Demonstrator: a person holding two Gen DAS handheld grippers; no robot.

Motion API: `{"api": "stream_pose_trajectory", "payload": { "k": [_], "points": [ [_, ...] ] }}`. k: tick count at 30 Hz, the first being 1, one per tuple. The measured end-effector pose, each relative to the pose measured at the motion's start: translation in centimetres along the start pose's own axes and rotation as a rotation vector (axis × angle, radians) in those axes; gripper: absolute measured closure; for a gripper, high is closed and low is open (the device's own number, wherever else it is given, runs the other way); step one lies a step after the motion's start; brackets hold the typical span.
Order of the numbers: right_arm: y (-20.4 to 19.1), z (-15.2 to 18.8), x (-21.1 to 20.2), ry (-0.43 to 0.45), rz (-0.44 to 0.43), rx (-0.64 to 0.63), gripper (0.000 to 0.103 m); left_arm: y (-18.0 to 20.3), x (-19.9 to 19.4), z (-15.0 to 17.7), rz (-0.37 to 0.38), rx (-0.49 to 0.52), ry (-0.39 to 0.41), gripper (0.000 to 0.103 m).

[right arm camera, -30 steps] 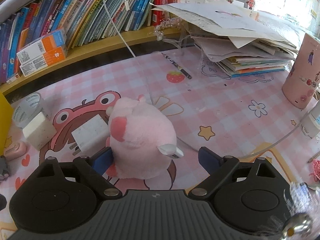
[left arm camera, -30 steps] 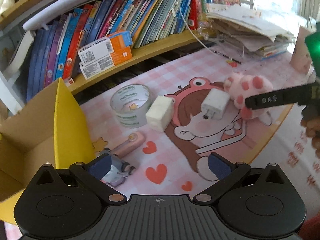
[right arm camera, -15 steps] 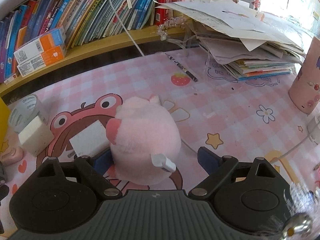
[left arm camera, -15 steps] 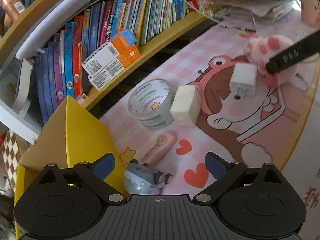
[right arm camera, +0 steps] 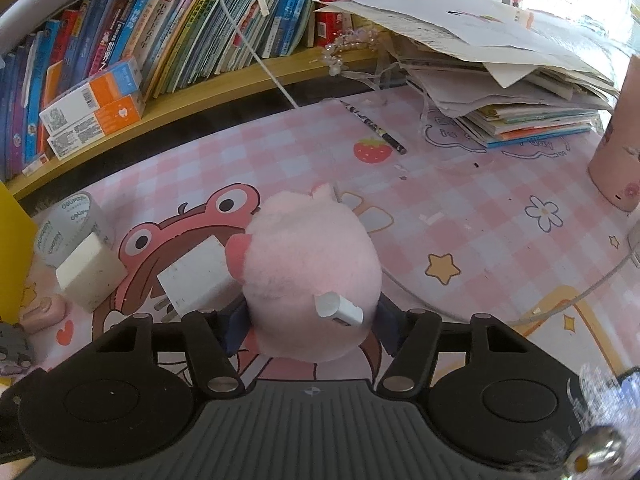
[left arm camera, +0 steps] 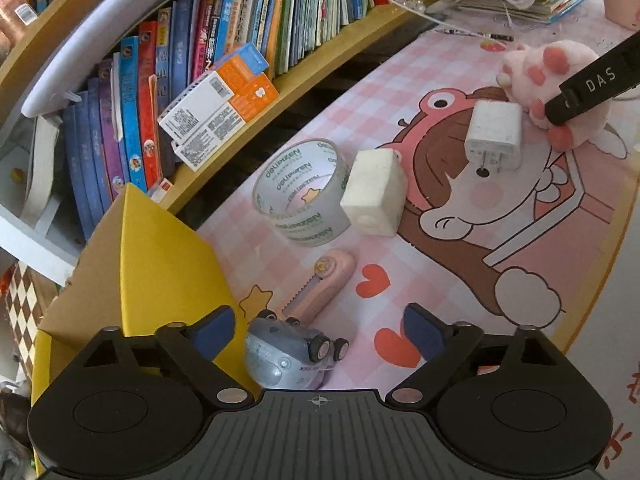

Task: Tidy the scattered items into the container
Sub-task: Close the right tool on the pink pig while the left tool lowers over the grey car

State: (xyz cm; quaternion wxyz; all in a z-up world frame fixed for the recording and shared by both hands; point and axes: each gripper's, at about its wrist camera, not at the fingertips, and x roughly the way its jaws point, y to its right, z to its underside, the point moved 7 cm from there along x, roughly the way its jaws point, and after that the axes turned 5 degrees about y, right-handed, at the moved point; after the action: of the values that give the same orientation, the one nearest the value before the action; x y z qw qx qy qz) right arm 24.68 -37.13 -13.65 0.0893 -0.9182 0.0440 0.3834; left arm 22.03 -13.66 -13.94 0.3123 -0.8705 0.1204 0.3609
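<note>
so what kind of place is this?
Probably a child's study desk at home: a pink cartoon desk mat, a wooden shelf of colourful children's books, and a messy stack of papers and workbooks.

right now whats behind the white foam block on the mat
Behind the white foam block stands a clear tape roll, touching it. The block hides the roll's near right edge; whether anything lies under the block cannot be seen.

Shelved books (right arm camera: 168,40), paper stack (right arm camera: 500,80) (untidy), pencil (right arm camera: 374,126), pink cup (right arm camera: 618,160)

One plush (right arm camera: 312,272), one charger (left arm camera: 495,136), one tape roll (left arm camera: 298,192), one toy car (left arm camera: 288,354), two orange boxes (left arm camera: 220,108)
</note>
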Motion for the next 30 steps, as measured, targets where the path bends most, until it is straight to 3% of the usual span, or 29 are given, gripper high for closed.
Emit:
{"api": "stream_pose_trajectory", "payload": {
  "k": [5, 9, 16, 30],
  "points": [
    [-0.1, 0.4, -1.0, -0.002, -0.012, -0.001, 0.044, 0.5, -1.2, -0.4, 0.028, -0.021, 0.029, 0.033],
    [-0.3, 0.8, -1.7, -0.007, -0.023, -0.006, 0.044, 0.3, -0.9, -0.3, 0.010, -0.004, 0.020, 0.036],
    [-0.7, 0.9, -2.5, -0.002, -0.034, -0.015, 0.044, 0.9, -1.1, 0.4, 0.035, -0.005, 0.000, 0.036],
    [-0.6, 1.3, -3.0, -0.008, -0.030, -0.024, 0.043, 1.2, -1.0, 2.9, 0.065, -0.122, -0.066, 0.035]
  ]
}}
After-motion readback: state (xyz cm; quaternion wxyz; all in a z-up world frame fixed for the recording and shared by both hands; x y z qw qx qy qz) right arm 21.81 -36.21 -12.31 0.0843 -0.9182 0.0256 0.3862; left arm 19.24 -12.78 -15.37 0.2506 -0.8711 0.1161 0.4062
